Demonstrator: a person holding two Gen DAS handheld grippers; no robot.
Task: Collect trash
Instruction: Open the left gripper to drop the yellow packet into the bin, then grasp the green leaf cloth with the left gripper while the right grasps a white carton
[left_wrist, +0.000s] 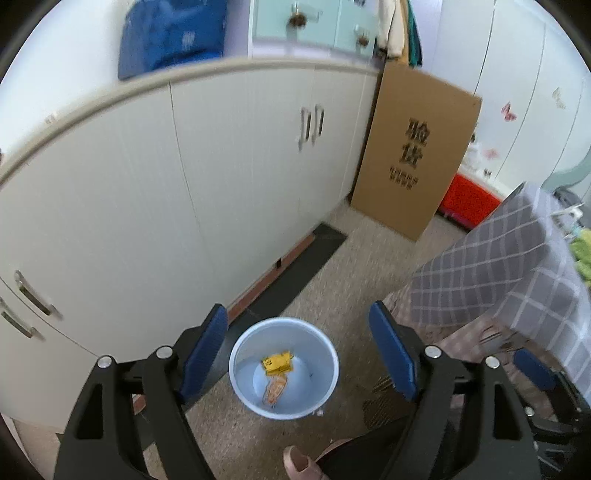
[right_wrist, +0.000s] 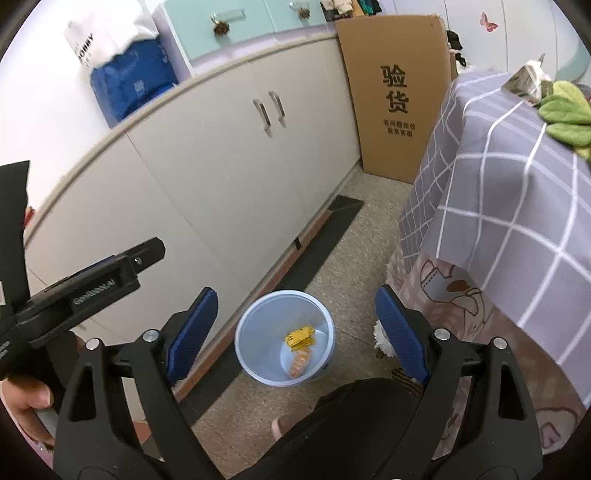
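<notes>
A pale blue bin (left_wrist: 322, 354) stands on the floor by the cabinet base. In it lie a yellow wrapper (left_wrist: 277, 363) and an orange snack packet (left_wrist: 275, 393). My left gripper (left_wrist: 297, 314) hangs above the bin, open, with nothing between its blue pads. The right wrist view shows the same bin (right_wrist: 251, 332) with the yellow wrapper (right_wrist: 298, 338) and the orange packet (right_wrist: 300, 363). My right gripper (right_wrist: 297, 293) is also above it, open and empty. The left gripper's body (right_wrist: 74, 288) shows at the left, held by a hand (right_wrist: 26, 398).
White cabinets (left_wrist: 147, 206) line the left. A cardboard box (left_wrist: 413, 147) leans at their far end, a red crate (left_wrist: 467, 201) beyond it. A table with a grey checked cloth (right_wrist: 517, 192) stands right, a green cloth (right_wrist: 565, 110) on it. A slippered foot (left_wrist: 299, 463) is near.
</notes>
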